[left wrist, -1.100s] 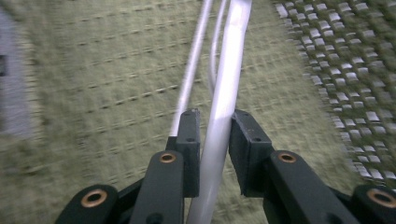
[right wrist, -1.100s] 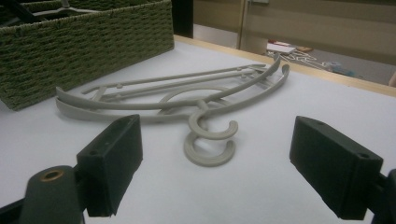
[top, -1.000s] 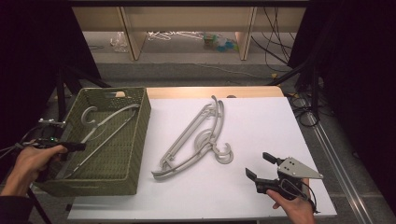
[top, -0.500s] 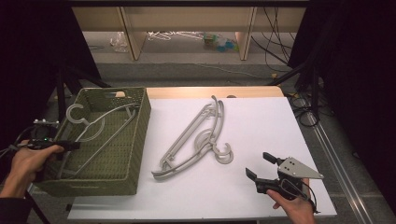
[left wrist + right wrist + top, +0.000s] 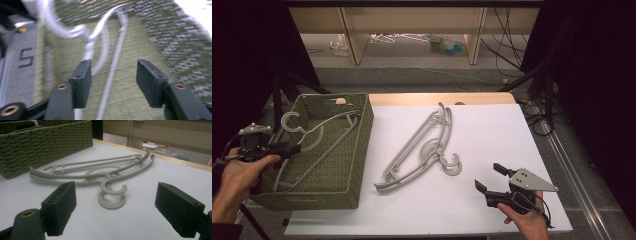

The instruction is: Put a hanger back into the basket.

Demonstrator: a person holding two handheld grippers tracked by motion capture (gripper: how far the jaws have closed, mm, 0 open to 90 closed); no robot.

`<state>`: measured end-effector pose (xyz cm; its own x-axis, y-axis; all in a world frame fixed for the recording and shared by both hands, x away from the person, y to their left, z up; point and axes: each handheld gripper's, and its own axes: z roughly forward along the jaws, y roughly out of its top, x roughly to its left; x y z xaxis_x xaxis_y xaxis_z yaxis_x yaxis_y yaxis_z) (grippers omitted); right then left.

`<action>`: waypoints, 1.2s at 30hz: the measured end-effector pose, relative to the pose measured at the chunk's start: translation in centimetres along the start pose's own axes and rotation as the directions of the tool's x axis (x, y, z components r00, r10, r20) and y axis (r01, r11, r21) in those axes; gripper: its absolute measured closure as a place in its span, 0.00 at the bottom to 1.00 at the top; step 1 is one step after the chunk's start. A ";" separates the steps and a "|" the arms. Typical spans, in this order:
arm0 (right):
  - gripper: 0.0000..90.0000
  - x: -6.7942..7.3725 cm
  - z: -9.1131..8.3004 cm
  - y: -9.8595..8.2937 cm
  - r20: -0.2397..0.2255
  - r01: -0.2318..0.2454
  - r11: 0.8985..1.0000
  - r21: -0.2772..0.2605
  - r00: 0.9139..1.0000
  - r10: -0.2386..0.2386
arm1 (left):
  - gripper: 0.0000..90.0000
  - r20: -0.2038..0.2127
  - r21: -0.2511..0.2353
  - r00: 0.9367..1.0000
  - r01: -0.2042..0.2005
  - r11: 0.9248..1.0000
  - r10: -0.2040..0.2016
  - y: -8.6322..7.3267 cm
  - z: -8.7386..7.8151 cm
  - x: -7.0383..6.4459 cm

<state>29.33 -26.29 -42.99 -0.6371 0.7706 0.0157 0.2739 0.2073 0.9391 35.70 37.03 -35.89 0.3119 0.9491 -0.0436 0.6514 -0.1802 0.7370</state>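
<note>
Left gripper (image 5: 287,148) hangs open, empty, over the hanger (image 5: 319,131) in the basket (image 5: 359,145); right gripper (image 5: 490,178), wide open, faces two stacked hangers (image 5: 422,147)—their hooks may tangle when lifted.

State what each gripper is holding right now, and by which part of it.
Nothing. The left gripper is open over the hanger in the basket; the right gripper is open, short of the hangers on the table.

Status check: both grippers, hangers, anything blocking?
Left gripper open over the hanger in the basket. Right gripper open, empty, short of two hangers on the table. Nothing between them.
</note>
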 end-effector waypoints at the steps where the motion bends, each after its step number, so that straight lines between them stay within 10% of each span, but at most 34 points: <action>1: 0.20 0.0 0.0 0.0 -0.001 0.000 1.000 -0.001 1.000 0.000 | 0.46 0.019 -0.036 1.000 0.017 0.999 -0.016 0.1 0.0 -1.1; 7: 0.20 0.1 0.0 0.0 0.000 0.000 1.000 -0.010 1.000 0.000 | 0.37 0.097 -0.085 0.990 -0.090 0.992 0.098 0.3 -1.3 -6.8; 14: 0.20 0.1 0.0 0.0 -0.012 -0.009 1.000 -0.025 1.000 0.009 | 0.33 0.223 -0.178 0.968 -0.074 0.981 0.114 0.1 -1.0 -11.6; 18: 0.20 0.0 0.0 0.0 -0.008 0.003 1.000 -0.031 1.000 -0.003 | 0.32 0.278 -0.193 0.951 -0.083 0.978 0.135 -0.1 -0.6 -14.1; 23: 0.20 0.0 -0.2 0.1 -0.009 -0.002 1.000 -0.007 1.000 0.002 | 0.28 0.400 -0.251 0.907 -0.033 0.968 0.134 -0.8 0.2 -16.4; 29: 0.20 -0.1 -0.2 0.0 -0.018 -0.010 1.000 -0.010 1.000 0.010 | 0.22 0.404 -0.333 0.901 -0.015 0.943 0.158 -1.8 1.0 -17.7; 36: 0.20 -0.2 -0.1 -0.1 -0.013 -0.002 0.999 -0.040 1.000 0.001 | 0.18 0.403 -0.348 0.899 -0.022 0.937 0.171 -2.5 2.1 -19.2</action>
<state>29.37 -26.53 -43.01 -0.6463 0.7628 0.0211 0.2459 0.1820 0.9520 29.50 18.67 -38.35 0.6700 0.7189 -0.1851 0.3632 -0.0999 0.9264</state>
